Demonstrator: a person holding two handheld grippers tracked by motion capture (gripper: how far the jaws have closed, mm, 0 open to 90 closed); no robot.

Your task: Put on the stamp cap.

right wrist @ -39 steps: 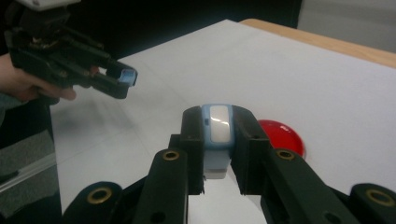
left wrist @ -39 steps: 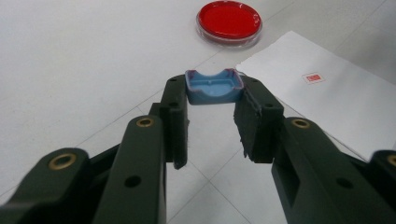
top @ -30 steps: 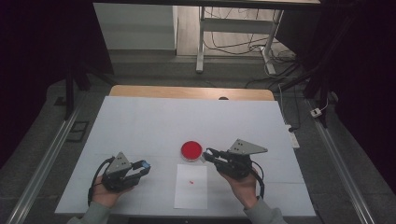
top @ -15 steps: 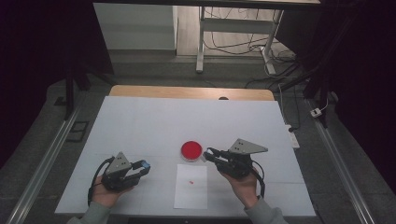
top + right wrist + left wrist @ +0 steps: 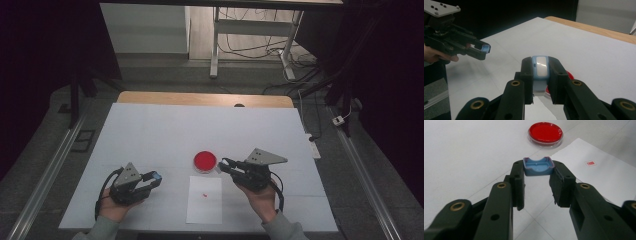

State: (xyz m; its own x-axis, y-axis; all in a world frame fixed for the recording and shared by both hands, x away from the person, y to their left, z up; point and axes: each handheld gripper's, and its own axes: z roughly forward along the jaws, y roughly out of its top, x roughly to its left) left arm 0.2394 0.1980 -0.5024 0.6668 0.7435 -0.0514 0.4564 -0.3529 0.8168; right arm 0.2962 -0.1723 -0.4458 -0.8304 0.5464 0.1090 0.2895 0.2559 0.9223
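We list first a blue cap (image 5: pixel 538 166), a small open-sided plastic piece, clamped between the fingertips of the left gripper (image 5: pixel 150 178), which we hold low over the near left part of the white table (image 5: pixel 150 130). In the right gripper view we see that cap (image 5: pixel 485 48) at the tips of the far gripper.

Next, a blue-and-white device (image 5: pixel 540 67), a small rounded body with a pale window on its upper face, clamped between the jaws of the right gripper (image 5: pixel 225 164); both jaws press its sides. We hold it just right of the red dish, above the table.

Third, a round red dish (image 5: pixel 205 161) with a clear rim, resting on the table between the two grippers and nearer the right one.

Fourth, a white paper sheet (image 5: pixel 205 205) lying flat just in front of the dish, bearing a small red mark (image 5: pixel 205 194).
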